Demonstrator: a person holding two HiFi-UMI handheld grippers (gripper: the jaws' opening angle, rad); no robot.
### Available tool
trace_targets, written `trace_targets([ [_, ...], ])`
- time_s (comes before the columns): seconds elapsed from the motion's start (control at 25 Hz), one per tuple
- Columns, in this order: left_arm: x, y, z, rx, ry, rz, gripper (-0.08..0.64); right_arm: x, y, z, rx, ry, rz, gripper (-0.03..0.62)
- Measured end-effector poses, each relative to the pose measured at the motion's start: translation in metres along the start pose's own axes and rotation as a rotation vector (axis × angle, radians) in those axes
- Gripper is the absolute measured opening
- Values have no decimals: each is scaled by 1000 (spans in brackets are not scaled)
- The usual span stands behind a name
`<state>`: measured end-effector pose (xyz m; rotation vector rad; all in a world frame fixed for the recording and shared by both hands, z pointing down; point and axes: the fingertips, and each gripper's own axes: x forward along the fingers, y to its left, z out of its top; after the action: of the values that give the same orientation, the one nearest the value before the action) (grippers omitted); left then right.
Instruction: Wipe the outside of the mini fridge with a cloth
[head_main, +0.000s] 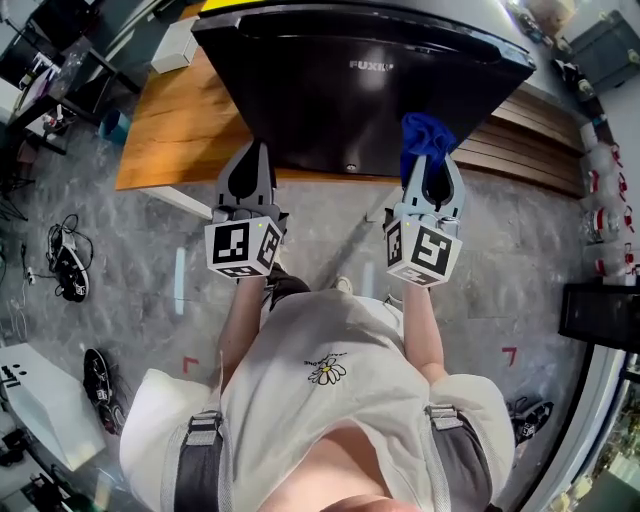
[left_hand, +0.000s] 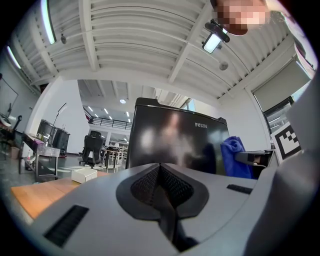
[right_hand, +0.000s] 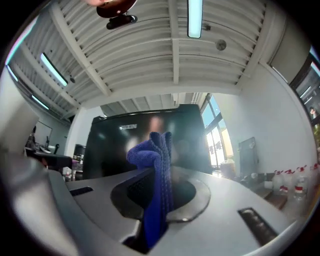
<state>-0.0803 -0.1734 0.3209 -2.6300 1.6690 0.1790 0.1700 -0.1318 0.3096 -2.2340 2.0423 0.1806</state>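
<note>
The black mini fridge (head_main: 360, 85) stands on a wooden table (head_main: 170, 120), its glossy door facing me with the brand name near the top (left_hand: 175, 142) (right_hand: 145, 140). My right gripper (head_main: 432, 165) is shut on a blue cloth (head_main: 426, 137) (right_hand: 156, 175), which sticks up from between the jaws just in front of the fridge door's lower right part. The cloth also shows in the left gripper view (left_hand: 235, 157). My left gripper (head_main: 250, 165) is shut with nothing in it (left_hand: 161, 187), a little before the door's lower left.
A small white box (left_hand: 83, 174) lies on the table left of the fridge. The table's front edge (head_main: 150, 185) runs just under the grippers. Shoes (head_main: 70, 270) and cables lie on the grey floor at the left. White bottles (head_main: 605, 200) line the right side.
</note>
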Motion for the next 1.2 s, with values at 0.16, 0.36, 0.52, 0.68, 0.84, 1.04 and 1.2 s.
trace_targets([
  [0.16, -6, 11, -4, 11, 0, 28, 5, 17, 87, -6, 8, 17, 207, 61],
  [0.36, -24, 45, -12, -13, 17, 97, 5, 35, 193, -17, -27, -9, 397, 61],
  [0.52, -40, 73, -20, -18, 33, 164, 5, 49, 247, -35, -36, 38, 454, 61],
  [0.68, -57, 97, -23, -20, 47, 223, 5, 59, 278, -40, -38, 44, 468, 61],
  [0.84, -65, 114, -23, -21, 53, 252, 5, 67, 298, -48, -65, 62, 465, 61],
  [1.04, -66, 118, -20, -13, 53, 258, 5, 70, 302, -62, -88, 86, 443, 61],
  [1.2, -62, 111, -20, -11, 55, 243, 5, 71, 287, -59, -119, 74, 417, 61],
])
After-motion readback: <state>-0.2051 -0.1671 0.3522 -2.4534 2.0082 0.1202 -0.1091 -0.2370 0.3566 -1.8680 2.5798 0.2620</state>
